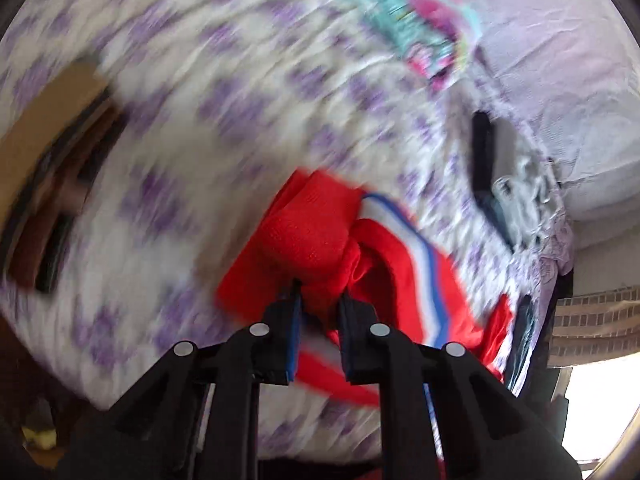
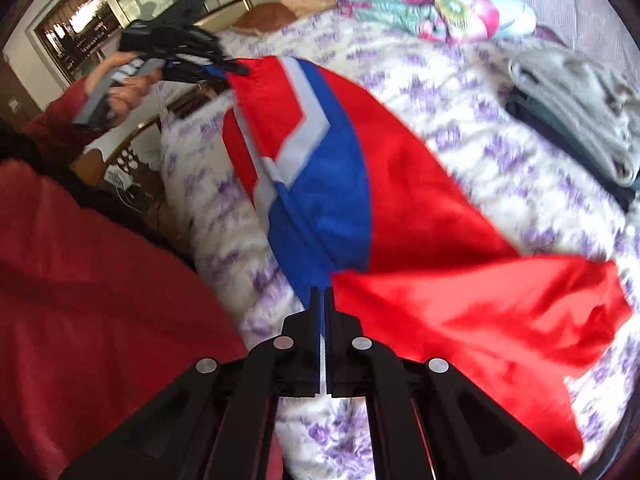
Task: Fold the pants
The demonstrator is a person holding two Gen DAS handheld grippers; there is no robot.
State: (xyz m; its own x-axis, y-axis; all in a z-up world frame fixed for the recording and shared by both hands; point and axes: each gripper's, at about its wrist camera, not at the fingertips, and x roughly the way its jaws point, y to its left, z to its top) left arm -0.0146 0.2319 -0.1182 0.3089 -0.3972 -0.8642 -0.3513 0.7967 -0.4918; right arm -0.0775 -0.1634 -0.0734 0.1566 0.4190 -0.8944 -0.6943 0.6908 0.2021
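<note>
Red pants [image 2: 400,200] with a blue and white stripe hang stretched over a white bedspread with purple flowers [image 2: 460,120]. My right gripper [image 2: 324,294] is shut on the pants' near edge where blue meets red. My left gripper [image 2: 236,67], held in a hand [image 2: 128,84] at upper left, pinches the far end of the pants. In the blurred left wrist view that left gripper [image 1: 320,292] is shut on a bunched red fold of the pants [image 1: 316,228], above the bedspread [image 1: 200,120].
A folded grey and dark garment pile [image 2: 580,112] lies at the right of the bed, and a colourful floral pillow [image 2: 440,12] at the back. A red sleeve [image 2: 80,280] fills the lower left. The bed's edge and furniture [image 2: 120,168] are at left.
</note>
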